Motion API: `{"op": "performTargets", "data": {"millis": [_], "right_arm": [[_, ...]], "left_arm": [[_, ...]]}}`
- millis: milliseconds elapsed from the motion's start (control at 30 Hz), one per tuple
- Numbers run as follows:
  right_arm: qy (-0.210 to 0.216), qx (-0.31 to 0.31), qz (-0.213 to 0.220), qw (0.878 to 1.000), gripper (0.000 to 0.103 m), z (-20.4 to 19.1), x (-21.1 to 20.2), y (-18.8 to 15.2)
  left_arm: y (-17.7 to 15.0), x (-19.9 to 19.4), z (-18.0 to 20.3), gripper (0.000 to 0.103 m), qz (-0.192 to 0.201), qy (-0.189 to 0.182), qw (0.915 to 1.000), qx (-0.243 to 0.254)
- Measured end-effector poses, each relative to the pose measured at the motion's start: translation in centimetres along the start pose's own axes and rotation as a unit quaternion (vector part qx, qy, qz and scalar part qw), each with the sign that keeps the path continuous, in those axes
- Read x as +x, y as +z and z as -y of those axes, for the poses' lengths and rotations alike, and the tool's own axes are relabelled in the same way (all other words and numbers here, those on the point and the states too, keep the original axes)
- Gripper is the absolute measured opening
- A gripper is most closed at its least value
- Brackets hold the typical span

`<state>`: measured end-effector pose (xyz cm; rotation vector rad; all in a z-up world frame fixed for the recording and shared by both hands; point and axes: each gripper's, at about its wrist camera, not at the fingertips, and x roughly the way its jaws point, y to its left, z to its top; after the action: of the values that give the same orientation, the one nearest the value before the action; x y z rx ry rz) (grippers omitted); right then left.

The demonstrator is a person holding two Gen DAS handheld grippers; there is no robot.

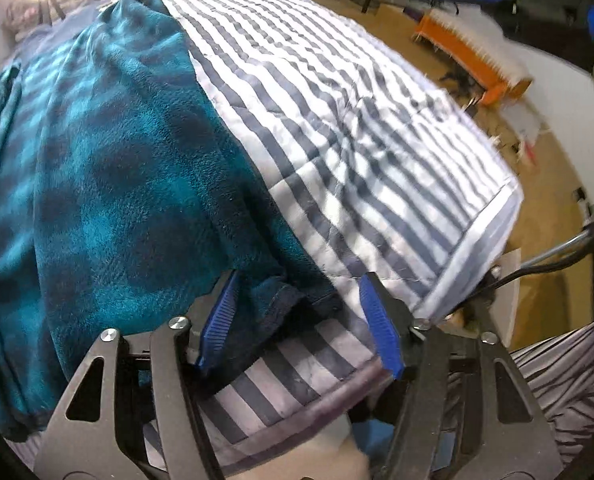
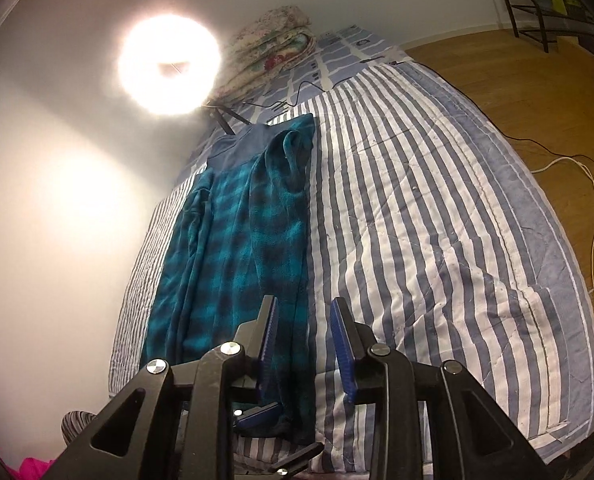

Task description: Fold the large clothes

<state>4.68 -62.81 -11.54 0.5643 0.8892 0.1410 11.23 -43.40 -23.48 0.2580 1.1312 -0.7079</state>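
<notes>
A teal and dark plaid fleece garment (image 1: pixel 109 168) lies lengthwise on a blue and white striped quilt (image 1: pixel 357 112). My left gripper (image 1: pixel 297 320) is open low over the garment's near hem, its blue pads (image 1: pixel 219 320) straddling the dark hem corner. In the right wrist view the garment (image 2: pixel 237 240) stretches away in a long narrow strip on the quilt (image 2: pixel 437 220). My right gripper (image 2: pixel 303 336) is open and empty, held above the garment's near end. The left gripper's blue pad (image 2: pixel 257 420) shows below it at the hem.
A bright ring lamp (image 2: pixel 169 64) stands at the bed's far end beside a stack of folded blankets (image 2: pixel 269 48). Wooden floor (image 2: pixel 517 72) with cables runs along the bed's right side. An orange bench (image 1: pixel 465 60) and a black rack (image 2: pixel 537 20) stand on the floor.
</notes>
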Motion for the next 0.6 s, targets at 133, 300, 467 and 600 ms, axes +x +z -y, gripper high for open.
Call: {"op": "performTargets", "data": {"millis": [133, 300, 467, 600], "right_arm": [[0.003, 0.003, 0.0, 1.0, 0.029, 0.1, -0.1, 0.0], [0.012, 0.011, -0.008, 1.0, 0.032, 0.2, 0.5, 0.4], [0.0, -0.008, -0.025, 1.0, 0.047, -0.3, 2.9, 2.4], [-0.01, -0.017, -0.039, 0.999, 0.05, -0.6, 6.5, 5.2]], "left_arm": [[-0.2, -0.2, -1.2, 0.028, 0.008, 0.002, 1.0, -0.002], [0.1, -1.6, -4.6, 0.011, 0.022, -0.087, 0.9925, -0.083], [-0.7, -4.7, -6.7, 0.01, 0.061, -0.135, 0.9801, -0.132], [-1.0, -6.3, -7.6, 0.01, 0.079, -0.151, 0.9742, -0.149]]}}
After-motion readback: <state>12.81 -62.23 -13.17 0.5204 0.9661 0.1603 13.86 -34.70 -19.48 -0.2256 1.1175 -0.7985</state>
